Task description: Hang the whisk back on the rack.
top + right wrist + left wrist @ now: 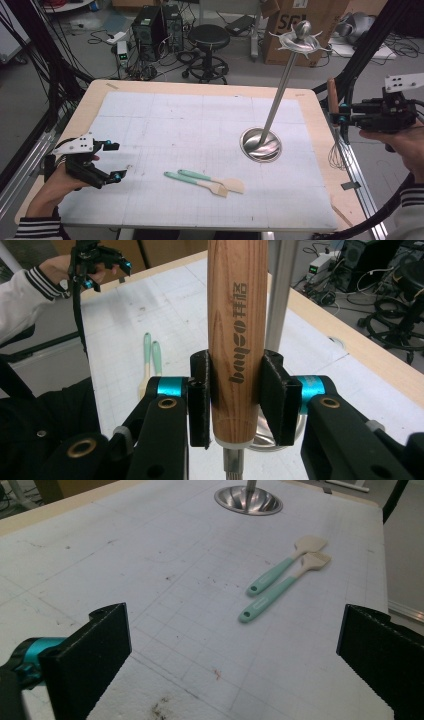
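Observation:
My right gripper [342, 116] is off the table's right edge, shut on the wooden handle [237, 330] of a whisk. The handle [332, 95] stands upright, and the wire loops [336, 157] hang below the jaws. A metal stand [260, 145] with a bowl-shaped base, a tall pole [282, 290] and a hooked top [301, 40] rises at the mat's right. Two teal-handled spatulas [205, 182] lie side by side at the front middle. My left gripper [118, 160] rests open at the front left, pointing at the spatulas [280, 580], nothing between its jaws.
A white gridded mat [165, 125] covers the wooden table [90, 100]. Behind the table are a black stool [209, 37], computer cases [157, 25] and a cardboard box [295, 20]. A metal rail [357, 175] runs along the right side.

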### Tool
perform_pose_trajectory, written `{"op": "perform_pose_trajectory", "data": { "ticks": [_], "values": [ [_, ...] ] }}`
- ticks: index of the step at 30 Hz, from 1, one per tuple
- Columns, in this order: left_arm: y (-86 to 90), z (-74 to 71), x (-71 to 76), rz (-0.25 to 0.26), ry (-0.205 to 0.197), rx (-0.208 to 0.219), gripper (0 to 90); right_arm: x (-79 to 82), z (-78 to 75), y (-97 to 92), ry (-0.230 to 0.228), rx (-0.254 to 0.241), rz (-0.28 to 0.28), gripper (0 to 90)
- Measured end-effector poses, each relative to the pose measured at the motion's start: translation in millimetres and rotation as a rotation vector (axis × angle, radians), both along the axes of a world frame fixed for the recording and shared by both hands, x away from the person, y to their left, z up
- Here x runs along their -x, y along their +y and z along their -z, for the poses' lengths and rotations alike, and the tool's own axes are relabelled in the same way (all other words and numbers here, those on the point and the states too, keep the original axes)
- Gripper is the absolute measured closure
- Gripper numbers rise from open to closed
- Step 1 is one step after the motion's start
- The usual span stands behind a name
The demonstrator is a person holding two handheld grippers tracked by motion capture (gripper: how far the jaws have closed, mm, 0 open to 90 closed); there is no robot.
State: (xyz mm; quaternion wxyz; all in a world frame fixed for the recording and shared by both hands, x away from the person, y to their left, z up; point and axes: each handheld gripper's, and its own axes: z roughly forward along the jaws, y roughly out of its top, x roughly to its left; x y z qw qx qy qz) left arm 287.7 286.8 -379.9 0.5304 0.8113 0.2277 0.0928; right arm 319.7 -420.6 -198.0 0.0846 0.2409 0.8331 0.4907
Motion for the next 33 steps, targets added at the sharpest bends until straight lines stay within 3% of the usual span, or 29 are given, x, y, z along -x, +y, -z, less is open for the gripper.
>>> {"op": "perform_pose_trajectory", "data": {
  "ticks": [19, 25, 33],
  "values": [
    [0.7, -0.5, 0.0, -0.001, -0.001, -0.002, 1.6, -28.4, -54.2, 1.9, -0.032, 0.029, 0.011, 67.3],
    [1.1, -0.7, 0.2, -0.006, 0.001, -0.002, 1.6, -35.2, -61.5, 3.7, -0.046, 0.037, 0.007, 67.3],
    [1.3, -0.7, 0.3, -0.004, 0.0, -0.002, 1.7, -44.0, -59.1, 4.5, -0.035, 0.032, 0.016, 67.3]
  ]
}}
